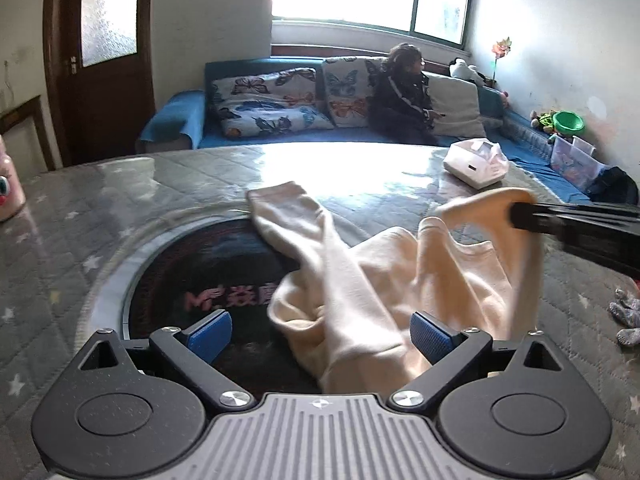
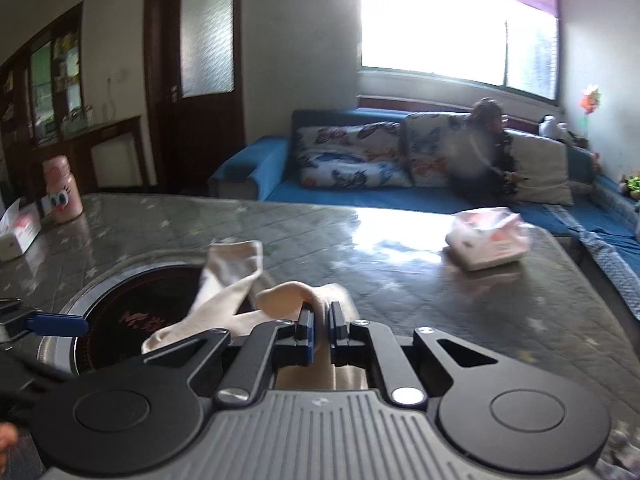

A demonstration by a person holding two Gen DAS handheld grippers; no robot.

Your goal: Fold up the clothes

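Note:
A cream long-sleeved garment [image 1: 384, 280] lies crumpled on the grey quilted table [image 1: 120, 200], partly over a dark round inset [image 1: 208, 272]. One sleeve [image 1: 288, 208] stretches to the far left. My left gripper [image 1: 320, 332] is open, its blue pads on either side of the garment's near folds. My right gripper [image 2: 321, 330] is shut on a fold of the cream garment [image 2: 304, 296] and lifts it above the table. In the left wrist view the right gripper [image 1: 516, 216] shows at the right, holding the raised fold.
A white tissue pack [image 1: 476, 162] lies at the table's far right. A pink bottle [image 2: 62, 188] and a white box [image 2: 18, 232] stand at the far left. Grey gloves [image 1: 626, 316] lie at the right edge. A blue sofa [image 1: 280, 136] with a seated person [image 1: 404, 92] is behind.

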